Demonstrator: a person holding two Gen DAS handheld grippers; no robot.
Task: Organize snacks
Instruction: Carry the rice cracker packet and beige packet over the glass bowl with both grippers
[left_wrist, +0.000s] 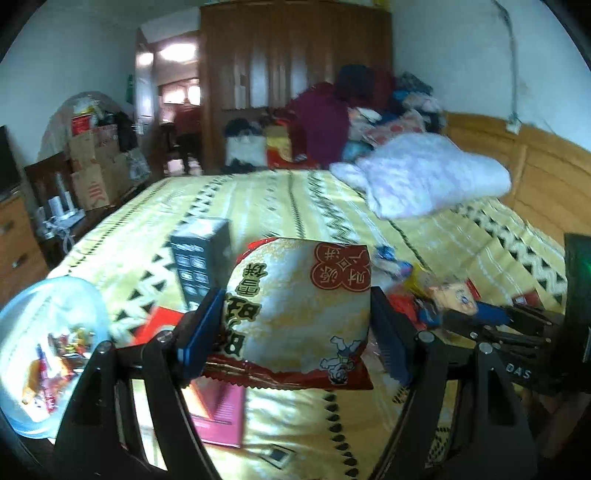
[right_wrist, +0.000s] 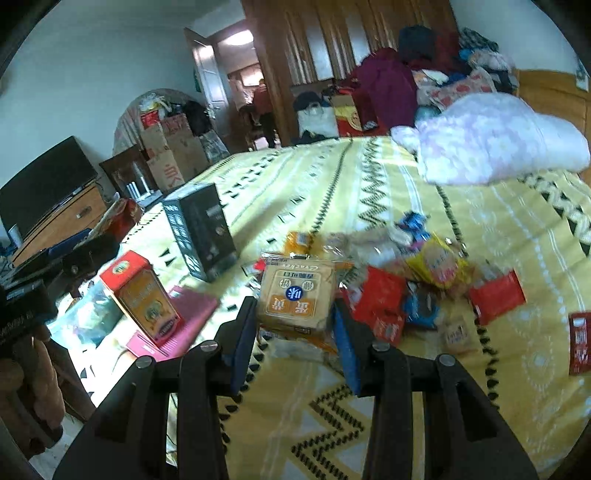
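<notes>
My left gripper is shut on a puffy white and gold snack bag with red edges, held above the yellow bedspread. My right gripper is shut on a tan cracker pack with a blue circle, also lifted off the bed. The right gripper shows at the right of the left wrist view with that pack in its tips. A heap of loose snack packets lies on the bed to the right of the cracker pack. A clear plastic tub with several wrapped snacks sits at lower left.
A dark box stands upright on the bed; a red and orange box rests on a pink flat box. A white pillow lies at the bed's far right. Cardboard boxes, a television and a wardrobe line the room.
</notes>
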